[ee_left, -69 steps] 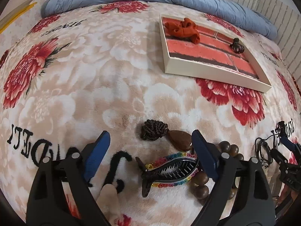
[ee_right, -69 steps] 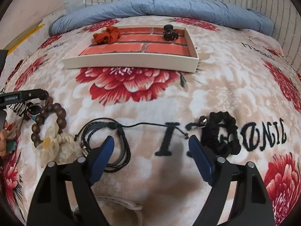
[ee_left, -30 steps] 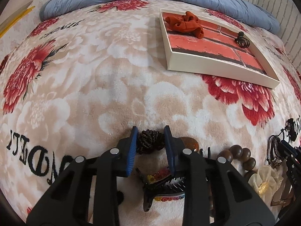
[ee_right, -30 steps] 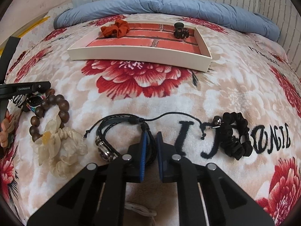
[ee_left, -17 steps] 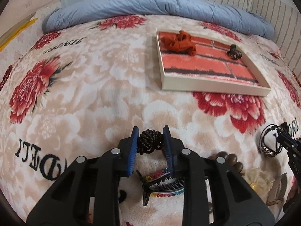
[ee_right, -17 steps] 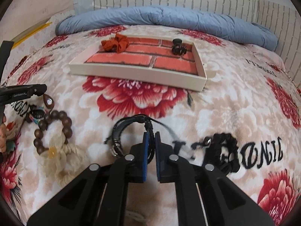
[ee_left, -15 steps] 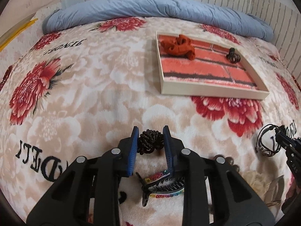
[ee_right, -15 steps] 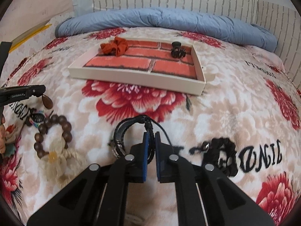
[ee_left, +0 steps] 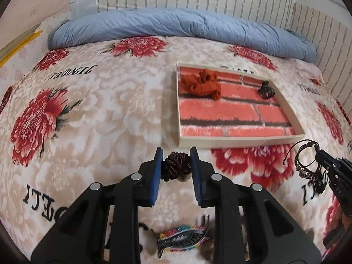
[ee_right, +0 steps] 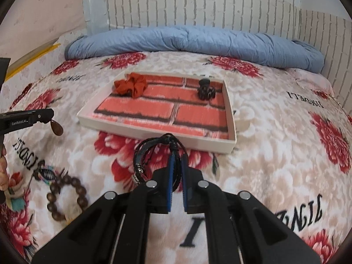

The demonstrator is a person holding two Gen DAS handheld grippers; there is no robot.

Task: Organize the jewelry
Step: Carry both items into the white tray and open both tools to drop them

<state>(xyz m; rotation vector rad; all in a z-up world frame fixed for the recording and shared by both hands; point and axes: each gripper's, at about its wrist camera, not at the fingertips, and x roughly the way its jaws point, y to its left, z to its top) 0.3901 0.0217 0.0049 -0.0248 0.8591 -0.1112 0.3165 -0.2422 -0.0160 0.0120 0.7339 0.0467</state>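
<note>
With an orange scrunchie [ee_right: 132, 85] and black claw clip [ee_right: 205, 91] in the tray [ee_right: 154, 133], the left gripper [ee_left: 176, 171] grasps a knotted pendant [ee_left: 176, 168], the right gripper [ee_right: 177, 176] a black cord bracelet [ee_right: 151, 151], while the beaded bracelet [ee_right: 66, 198] and fish-shaped hair clip [ee_left: 182, 239] lie on the blanket [ee_left: 105, 114].

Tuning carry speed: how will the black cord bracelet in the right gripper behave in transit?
Likely floppy: the black cord bracelet hangs in loose loops from the shut right gripper, pinched at one spot. Probably light, since a thin loose cord trails from it. It may swing, so ease over the tray rim.
</note>
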